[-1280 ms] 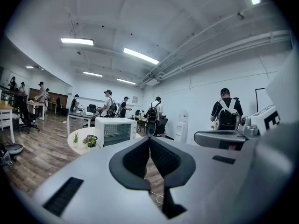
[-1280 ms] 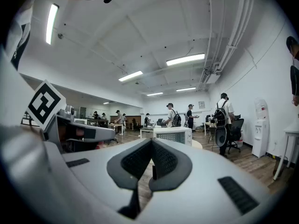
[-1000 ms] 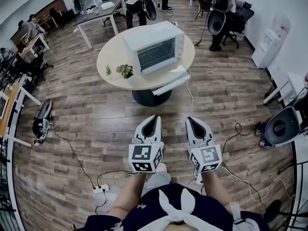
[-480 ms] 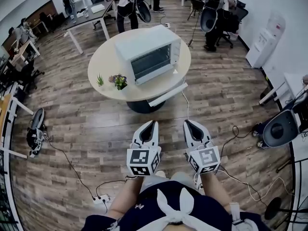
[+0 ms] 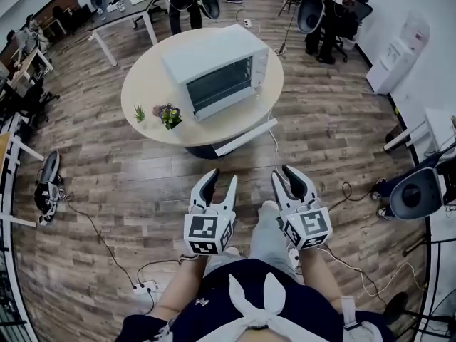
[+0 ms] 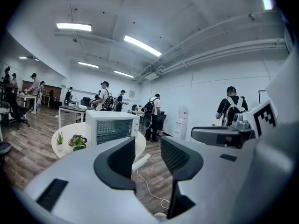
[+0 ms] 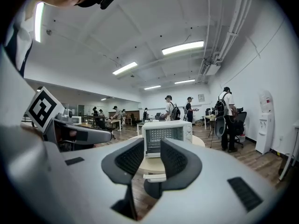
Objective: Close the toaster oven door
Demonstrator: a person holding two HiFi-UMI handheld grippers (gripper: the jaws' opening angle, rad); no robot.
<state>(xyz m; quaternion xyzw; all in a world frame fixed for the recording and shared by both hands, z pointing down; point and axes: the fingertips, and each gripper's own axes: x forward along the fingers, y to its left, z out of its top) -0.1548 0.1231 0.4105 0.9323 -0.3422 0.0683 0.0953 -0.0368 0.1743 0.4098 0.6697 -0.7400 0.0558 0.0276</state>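
Note:
A white toaster oven (image 5: 214,68) stands on a round beige table (image 5: 146,84) some way ahead of me. Its door (image 5: 246,137) hangs open and lies flat, its white front bar sticking out past the table's near edge. My left gripper (image 5: 219,179) and right gripper (image 5: 286,174) are held side by side over the wooden floor, well short of the table. Both have just been opening, and nothing is between their jaws. The left gripper view shows the oven (image 6: 111,127) beyond the left gripper (image 6: 147,149). The right gripper (image 7: 152,157) points straight at the oven (image 7: 166,136).
Two small potted plants (image 5: 167,114) stand on the table left of the oven. Cables and a power strip (image 5: 142,286) lie on the floor at my left. A white cord (image 5: 278,148) trails from the table. People, desks and chairs fill the back; a water dispenser (image 5: 395,55) stands at right.
Both grippers' jaws have gone from shut to open. The table and oven have come nearer and look larger as I walk toward them.

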